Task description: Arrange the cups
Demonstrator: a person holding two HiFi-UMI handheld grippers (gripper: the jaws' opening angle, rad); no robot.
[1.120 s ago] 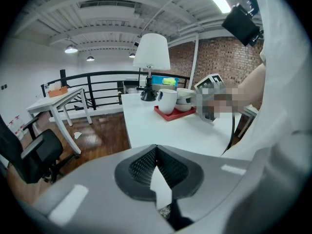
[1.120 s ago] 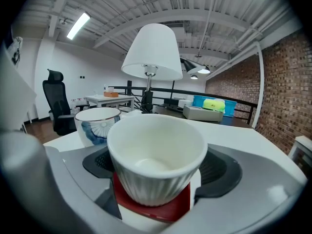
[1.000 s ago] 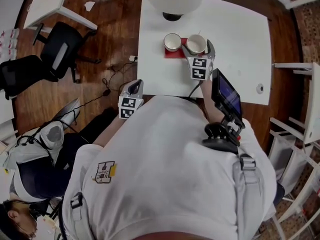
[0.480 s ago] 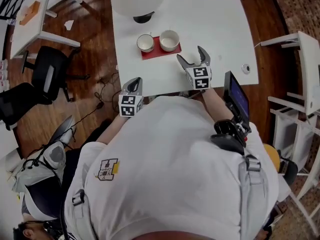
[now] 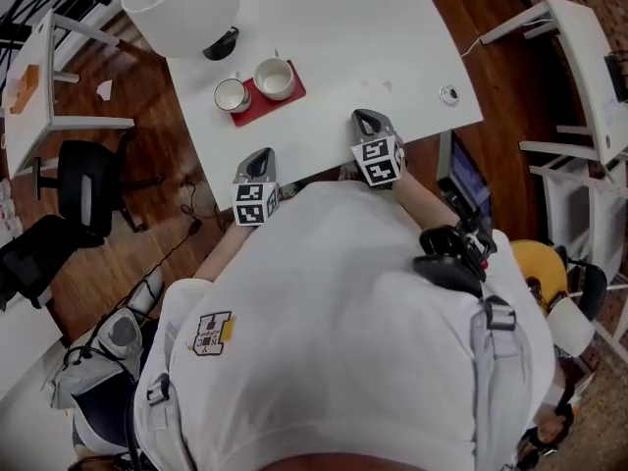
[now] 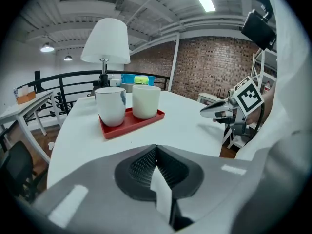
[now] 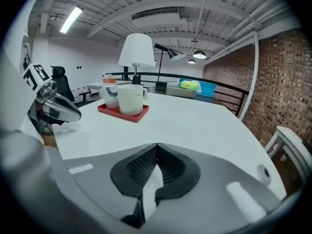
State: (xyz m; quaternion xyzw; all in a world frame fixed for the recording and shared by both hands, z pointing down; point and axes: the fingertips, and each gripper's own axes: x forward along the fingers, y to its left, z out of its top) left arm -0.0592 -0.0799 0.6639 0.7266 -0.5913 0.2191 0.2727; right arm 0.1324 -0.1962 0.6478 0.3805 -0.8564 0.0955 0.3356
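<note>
Two white cups (image 5: 233, 94) (image 5: 274, 78) stand upright side by side on a small red tray (image 5: 263, 106) toward the back left of the white table (image 5: 392, 47). Nothing touches them. My left gripper (image 5: 259, 155) hangs at the table's near edge, shut and empty. My right gripper (image 5: 363, 118) is over the near edge further right, also shut and empty. In the left gripper view the cups (image 6: 111, 105) (image 6: 146, 101) sit ahead on the tray (image 6: 131, 124), with the right gripper (image 6: 222, 112) off to the side. The right gripper view has the cups (image 7: 131, 99) ahead to the left.
A white table lamp (image 5: 182, 8) stands behind the tray at the table's back left corner. A small round fitting (image 5: 448, 93) sits near the table's right edge. Black office chairs (image 5: 88, 180) and white side tables (image 5: 579, 57) surround the table.
The right gripper let go of the right cup on the tray, drew back to the table's near edge and shut. The left gripper also came up to the near edge.
</note>
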